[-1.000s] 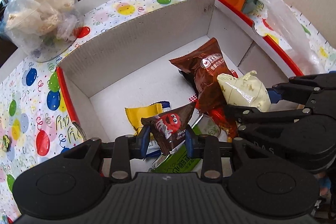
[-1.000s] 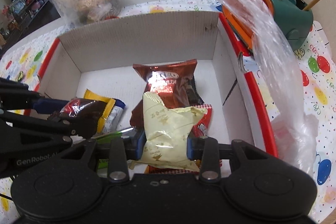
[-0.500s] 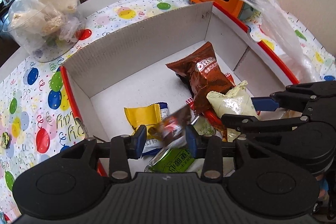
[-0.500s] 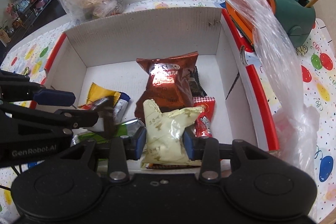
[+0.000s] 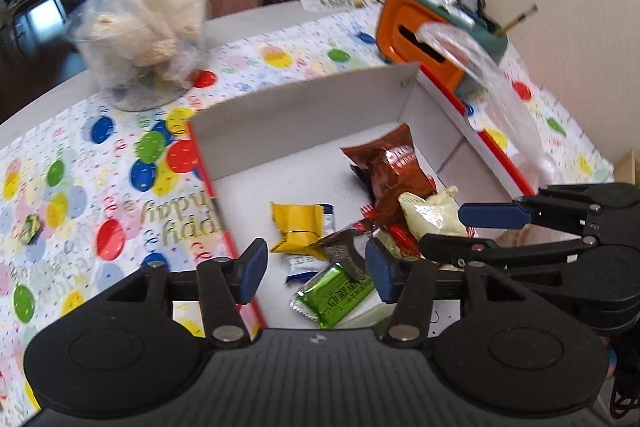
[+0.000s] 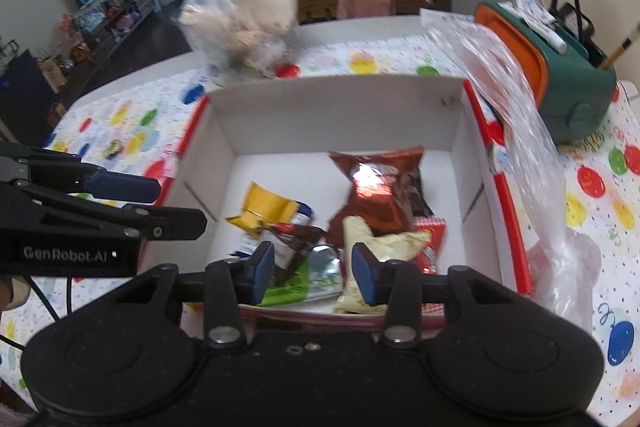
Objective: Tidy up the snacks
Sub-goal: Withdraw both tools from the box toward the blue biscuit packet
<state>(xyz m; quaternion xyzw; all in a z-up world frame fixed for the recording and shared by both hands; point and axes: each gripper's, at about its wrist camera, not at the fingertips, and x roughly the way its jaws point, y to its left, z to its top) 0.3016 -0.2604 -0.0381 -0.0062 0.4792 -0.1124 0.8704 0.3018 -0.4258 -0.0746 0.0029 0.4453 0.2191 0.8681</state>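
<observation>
White cardboard box (image 6: 340, 115) held dropped snack packets as left hand-held gripper (image 5: 314, 263) and right hand-held gripper (image 6: 314, 269) opened, empty; next, likely fetching more.

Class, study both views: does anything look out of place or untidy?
Yes. The snacks lie jumbled in the white box, the cream packet overlapping the brown one. One small wrapped sweet sits alone on the balloon tablecloth.
</observation>
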